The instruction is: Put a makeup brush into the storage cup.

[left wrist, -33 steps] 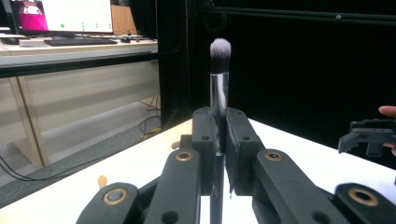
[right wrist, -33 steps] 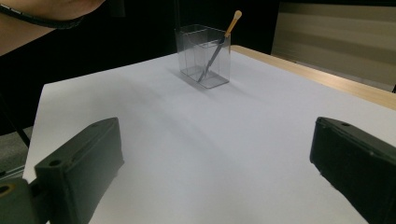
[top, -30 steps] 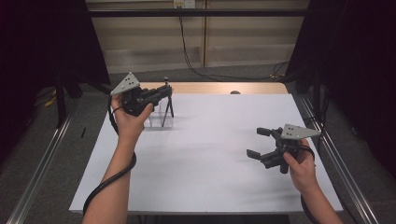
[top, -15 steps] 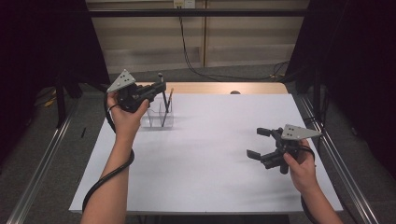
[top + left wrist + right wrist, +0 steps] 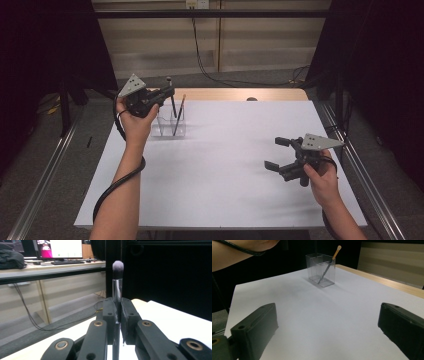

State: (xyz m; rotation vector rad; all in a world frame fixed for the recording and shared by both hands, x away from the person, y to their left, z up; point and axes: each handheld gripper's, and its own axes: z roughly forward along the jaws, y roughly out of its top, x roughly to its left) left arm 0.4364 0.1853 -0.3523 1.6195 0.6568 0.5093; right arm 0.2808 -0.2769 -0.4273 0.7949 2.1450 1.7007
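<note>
Lab or office: desk (image 5: 50,266) with monitor (image 5: 60,248), keyboard (image 5: 67,262); black curtains (image 5: 380,60) around table (image 5: 225,190).

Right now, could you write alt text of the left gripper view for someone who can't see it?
A makeup brush with a pale purple tip and silver collar stands upright, clamped between the two black jaws of the left gripper. Behind it are a white table, a pale wall and a desk with a monitor.
</note>
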